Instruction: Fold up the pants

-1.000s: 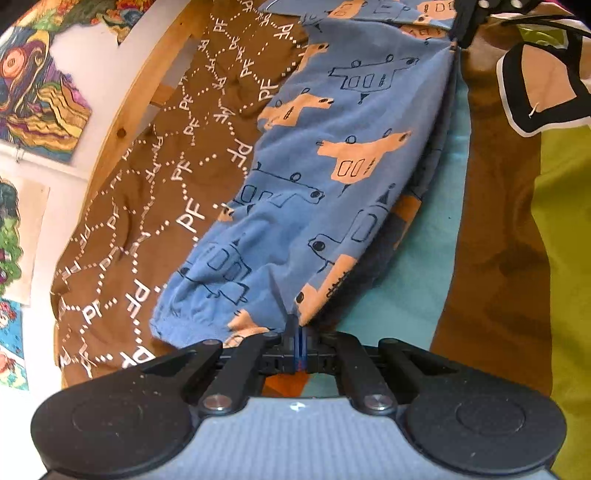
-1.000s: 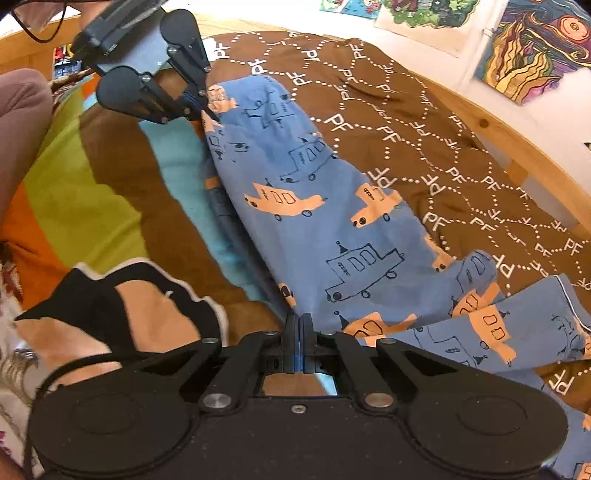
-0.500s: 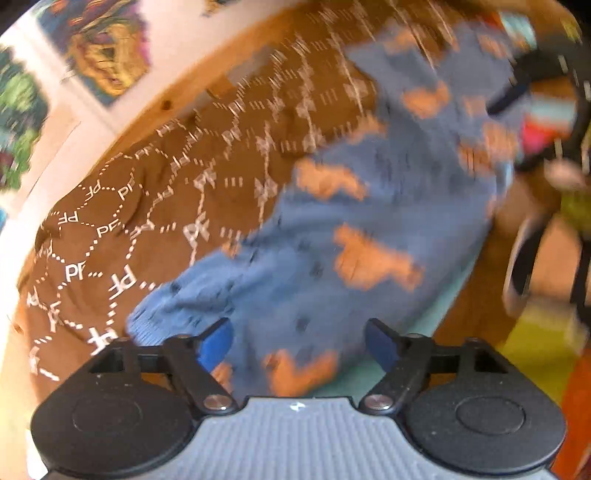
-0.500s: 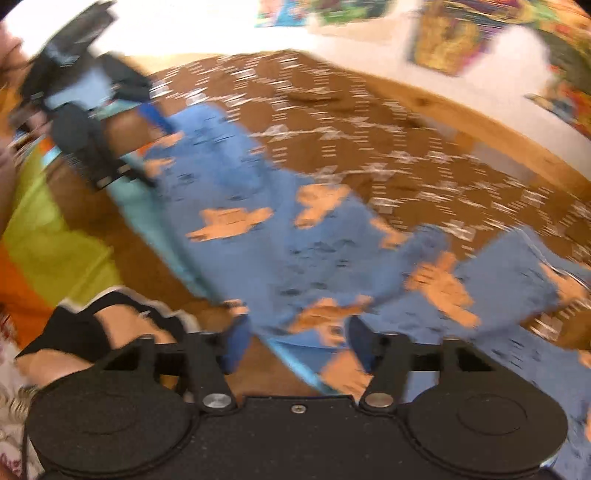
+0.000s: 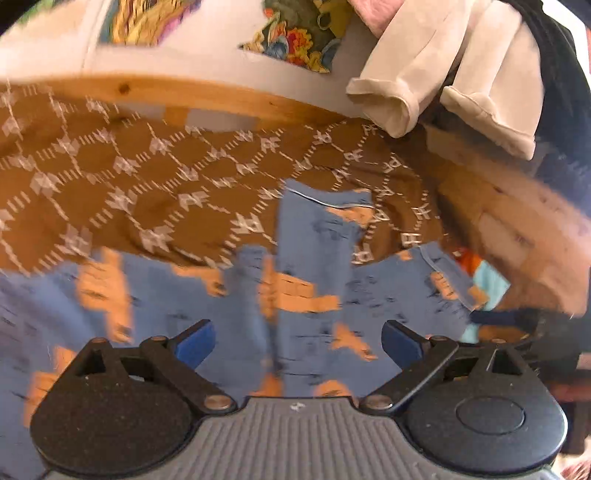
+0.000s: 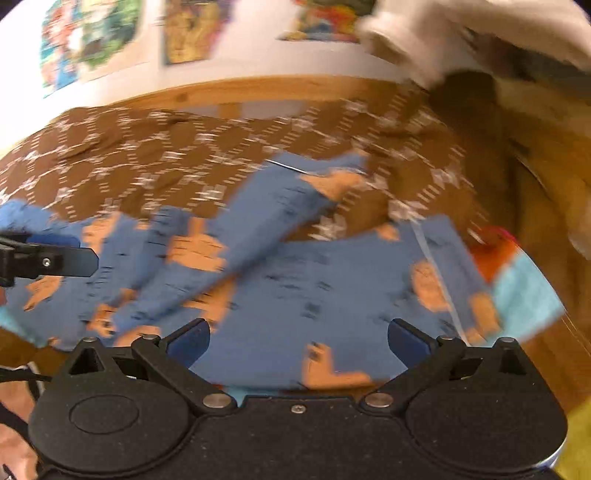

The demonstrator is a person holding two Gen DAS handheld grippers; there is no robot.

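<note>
The blue pants (image 5: pixel 303 295) with orange vehicle prints lie on the brown patterned bedspread (image 5: pixel 147 177), one leg folded over the other; they also show in the right wrist view (image 6: pixel 288 266). My left gripper (image 5: pixel 297 341) is open and empty, just above the pants. My right gripper (image 6: pixel 299 338) is open and empty over the pants near the waistband end (image 6: pixel 439 266). The left gripper's fingers (image 6: pixel 55 258) show at the left edge of the right wrist view. Both views are motion-blurred.
A wooden bed frame (image 5: pixel 221 99) runs along the far side under a wall with colourful pictures (image 6: pixel 188 33). Beige clothing (image 5: pixel 443 74) hangs at the upper right. A striped blanket with a turquoise patch (image 6: pixel 524 295) lies to the right of the pants.
Both grippers were shut on the pants' edge a second ago. They have opened, let the cloth go, and swung round to face the bed frame and wall.
</note>
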